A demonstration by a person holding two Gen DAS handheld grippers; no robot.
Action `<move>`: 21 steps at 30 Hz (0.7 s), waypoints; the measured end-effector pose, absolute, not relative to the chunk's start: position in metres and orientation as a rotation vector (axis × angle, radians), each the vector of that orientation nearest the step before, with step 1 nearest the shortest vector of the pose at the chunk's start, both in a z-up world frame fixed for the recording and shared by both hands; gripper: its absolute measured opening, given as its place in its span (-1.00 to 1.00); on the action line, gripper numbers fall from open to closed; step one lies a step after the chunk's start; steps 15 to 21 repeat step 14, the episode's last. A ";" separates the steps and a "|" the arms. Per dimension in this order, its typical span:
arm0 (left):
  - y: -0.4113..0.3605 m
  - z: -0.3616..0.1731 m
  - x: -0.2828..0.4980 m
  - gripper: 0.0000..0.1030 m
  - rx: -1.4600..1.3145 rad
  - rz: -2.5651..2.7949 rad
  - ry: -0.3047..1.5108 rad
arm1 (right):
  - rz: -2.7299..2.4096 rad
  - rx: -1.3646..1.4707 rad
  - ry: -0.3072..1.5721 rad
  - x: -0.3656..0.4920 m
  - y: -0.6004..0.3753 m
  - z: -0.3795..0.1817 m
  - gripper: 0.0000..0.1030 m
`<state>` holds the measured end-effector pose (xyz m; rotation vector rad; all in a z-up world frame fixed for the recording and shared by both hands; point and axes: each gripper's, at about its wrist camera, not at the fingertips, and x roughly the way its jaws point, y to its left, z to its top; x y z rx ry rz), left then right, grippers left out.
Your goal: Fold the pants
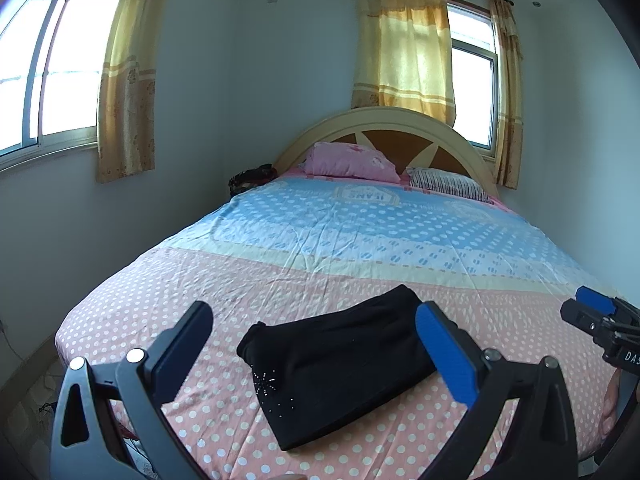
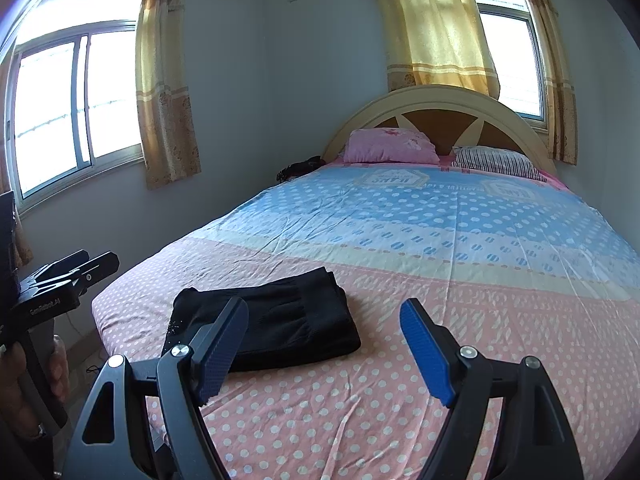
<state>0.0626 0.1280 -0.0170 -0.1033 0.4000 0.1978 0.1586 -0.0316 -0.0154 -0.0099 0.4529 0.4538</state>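
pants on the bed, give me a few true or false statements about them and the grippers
1. The black pants lie folded into a compact bundle on the pink dotted part of the bedsheet. True.
2. The left gripper is clamped on the pants. False: its fingers stand wide apart and hold nothing.
3. The right gripper is open and empty. True.
4. The pants sit up against the pink pillow. False: they are near the foot of the bed, far from the pillows at the headboard.
5. A small sparkly design shows on the pants. True, seen in the left wrist view.
6. Both pillows are pink. False: one is pink, the other pillow is striped.
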 end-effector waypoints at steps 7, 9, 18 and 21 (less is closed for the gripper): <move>0.129 -0.021 0.066 1.00 -0.100 0.199 0.423 | 0.457 -0.010 0.458 0.159 -0.031 -0.018 0.54; 0.129 -0.026 0.068 1.00 -0.094 0.194 0.429 | 0.455 -0.013 0.463 0.161 -0.032 -0.021 0.54; 0.126 -0.040 0.079 1.00 -0.061 0.197 0.453 | 0.430 -0.013 0.499 0.174 -0.040 -0.037 0.54; 0.126 -0.040 0.079 1.00 -0.061 0.197 0.453 | 0.430 -0.013 0.499 0.174 -0.040 -0.037 0.54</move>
